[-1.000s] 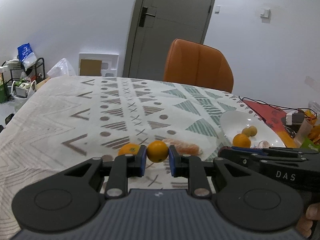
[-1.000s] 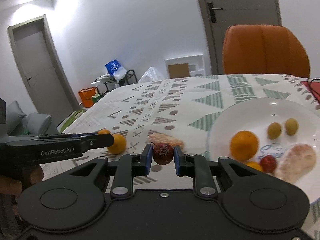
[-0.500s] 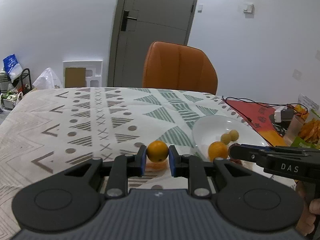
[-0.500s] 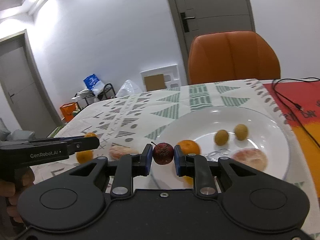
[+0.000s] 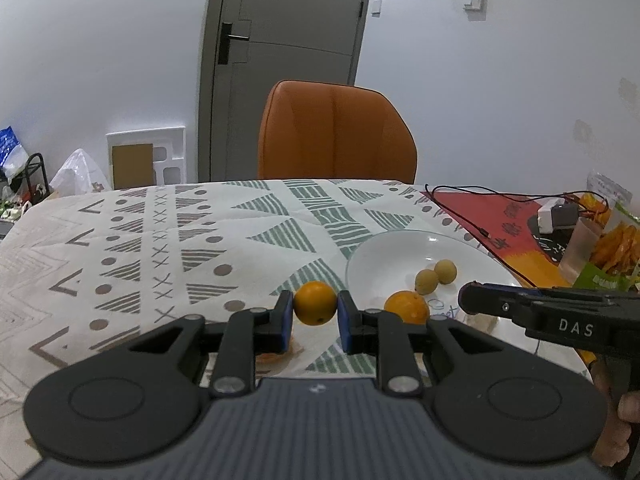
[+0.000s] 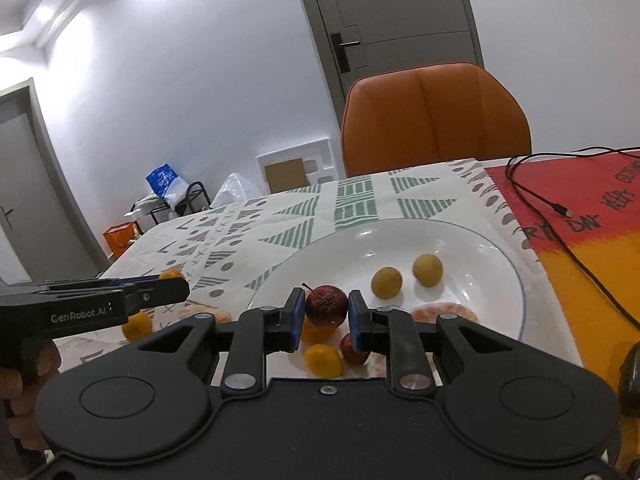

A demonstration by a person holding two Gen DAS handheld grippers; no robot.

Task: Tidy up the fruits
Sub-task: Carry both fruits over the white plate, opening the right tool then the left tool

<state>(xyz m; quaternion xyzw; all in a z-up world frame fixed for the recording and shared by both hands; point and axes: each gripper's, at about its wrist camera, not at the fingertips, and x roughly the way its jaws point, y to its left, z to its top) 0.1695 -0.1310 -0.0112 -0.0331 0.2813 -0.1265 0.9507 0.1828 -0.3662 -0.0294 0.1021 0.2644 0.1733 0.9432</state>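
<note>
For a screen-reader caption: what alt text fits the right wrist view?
The right gripper holds a dark red fruit over a white plate carrying two yellow-green fruits, oranges and peeled segments. The left gripper reaches in from the left over a patterned tablecloth.

Readable markings: "DAS" in white on the right gripper [image 5: 472, 302] body. "GenRobot.AI" on the left gripper [image 6: 176, 290] body. Red cloth [image 6: 580, 184] bears dark hand-lettering, partly legible: "DAY", "KEEPS" (remainder cut off). Snack bag [image 5: 608, 248] print illegible.
</note>
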